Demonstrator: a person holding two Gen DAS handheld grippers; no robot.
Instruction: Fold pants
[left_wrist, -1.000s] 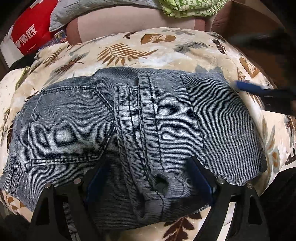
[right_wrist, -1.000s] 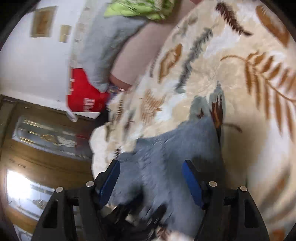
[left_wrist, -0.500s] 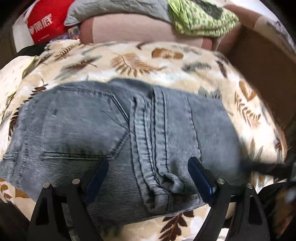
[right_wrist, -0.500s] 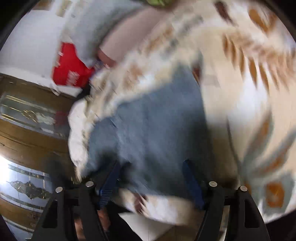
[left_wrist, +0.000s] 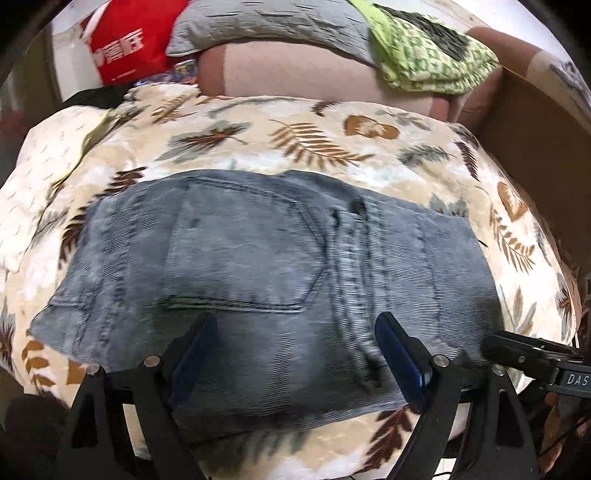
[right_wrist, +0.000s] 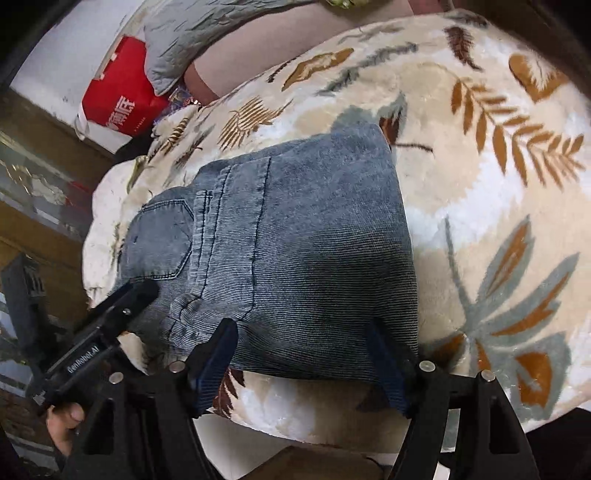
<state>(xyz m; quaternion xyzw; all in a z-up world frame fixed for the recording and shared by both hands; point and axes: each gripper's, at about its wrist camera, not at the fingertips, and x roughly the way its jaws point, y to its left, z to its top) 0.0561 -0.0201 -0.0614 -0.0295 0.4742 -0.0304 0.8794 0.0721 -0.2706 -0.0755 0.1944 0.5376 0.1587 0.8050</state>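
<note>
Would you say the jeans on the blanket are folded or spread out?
Folded: the jeans lie as a compact block on the blanket, no legs extending.

Item, as I see it: one bed, covered by a cream blanket (left_wrist: 314, 122) printed with brown and grey leaves. Lying directly on it: folded grey-blue jeans (left_wrist: 258, 266), back pocket up, flat near the front edge. Against the far side I note a pinkish bolster (left_wrist: 295, 74).
</note>
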